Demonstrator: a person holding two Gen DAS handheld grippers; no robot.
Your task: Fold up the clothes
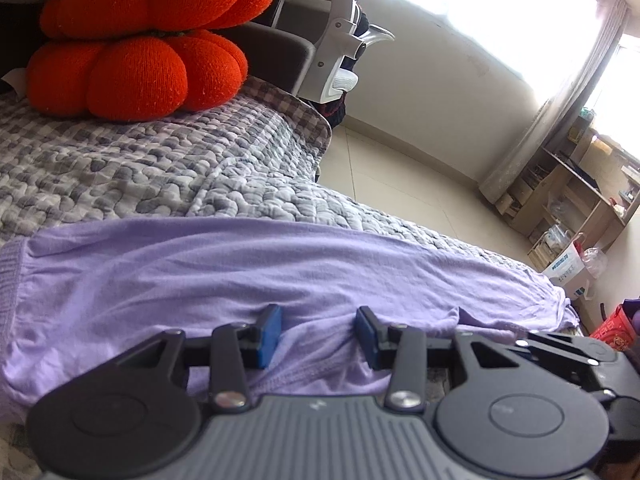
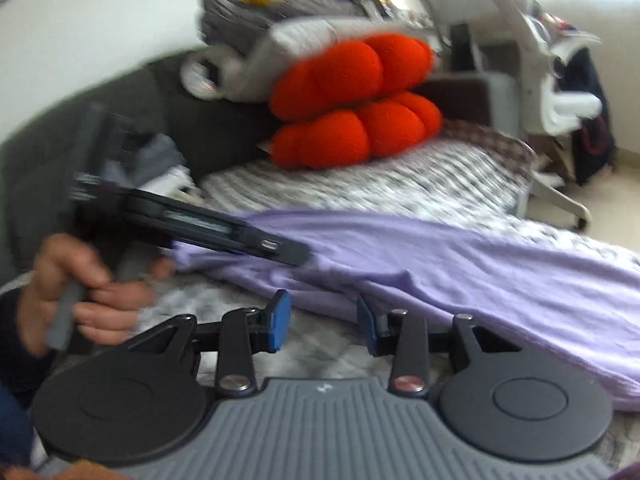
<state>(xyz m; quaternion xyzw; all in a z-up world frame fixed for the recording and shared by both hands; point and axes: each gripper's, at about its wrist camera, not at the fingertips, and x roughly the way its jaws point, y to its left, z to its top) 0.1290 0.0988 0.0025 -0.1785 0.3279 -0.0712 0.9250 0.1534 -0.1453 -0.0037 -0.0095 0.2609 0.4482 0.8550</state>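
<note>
A lilac garment [image 1: 256,264] lies stretched across the bed, its ribbed hem [image 1: 10,268] at the left. My left gripper [image 1: 318,332] is open and low over the garment's near edge, and a raised fold of the fabric sits between its blue pads [image 1: 268,336]. In the right wrist view the same garment [image 2: 480,280] runs off to the right. My right gripper [image 2: 323,320] is open just short of that near edge, over the quilt, with nothing between its fingers. A hand [image 2: 80,300] holds the left gripper [image 2: 224,232], whose tip rests on the garment's left end.
A grey checked quilt [image 1: 160,160] covers the bed. Two orange pumpkin cushions [image 1: 136,40] are stacked at the back, with a grey bag [image 2: 256,12] above them. A white office chair [image 1: 344,32] stands past the bed's end. Wooden shelves [image 1: 572,188] line the far wall.
</note>
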